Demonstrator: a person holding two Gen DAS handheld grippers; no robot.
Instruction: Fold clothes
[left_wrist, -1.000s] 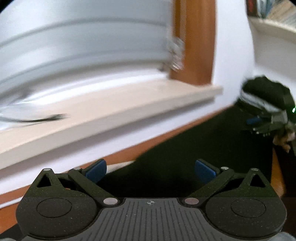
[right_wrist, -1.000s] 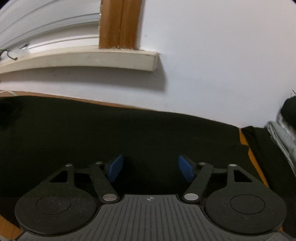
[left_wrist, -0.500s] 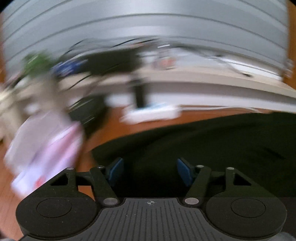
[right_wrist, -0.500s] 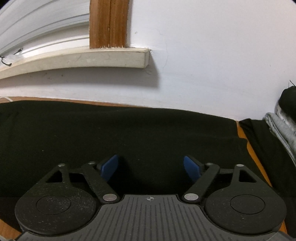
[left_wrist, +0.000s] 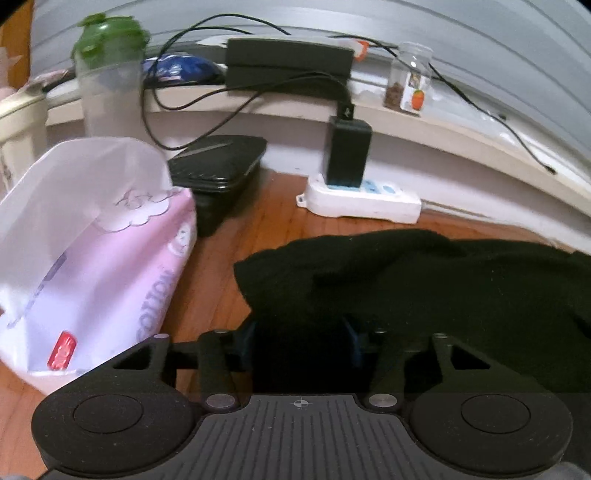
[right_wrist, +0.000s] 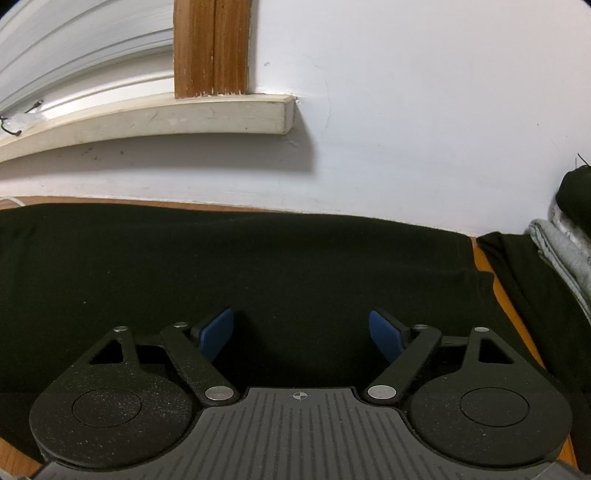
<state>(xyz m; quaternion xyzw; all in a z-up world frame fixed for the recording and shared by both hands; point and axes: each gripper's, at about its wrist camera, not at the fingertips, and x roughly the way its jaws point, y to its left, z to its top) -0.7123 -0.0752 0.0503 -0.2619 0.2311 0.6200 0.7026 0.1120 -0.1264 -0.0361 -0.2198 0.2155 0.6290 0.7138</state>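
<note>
A black garment (left_wrist: 443, 288) lies spread on a wooden surface (left_wrist: 221, 266). In the left wrist view its left end bunches up, and my left gripper (left_wrist: 299, 339) is closing its jaws on that bunch. Cloth fills the gap and covers most of both blue pads (left_wrist: 246, 338). In the right wrist view the same garment (right_wrist: 258, 266) stretches flat along the wall. My right gripper (right_wrist: 301, 332) hovers low over it, open, with only flat cloth below and nothing between the fingers.
Left of the garment stand a pink-and-white tissue pack (left_wrist: 92, 258), a black box (left_wrist: 218, 173), a white power strip (left_wrist: 358, 201) with a black adapter and cables, and a green-lidded bottle (left_wrist: 110, 81). Folded grey clothes (right_wrist: 561, 254) are stacked at the right.
The left wrist view swung leftward from the window sill to the garment's left end, and its jaws narrowed around the cloth. The right gripper stayed put and its jaws widened a little.
</note>
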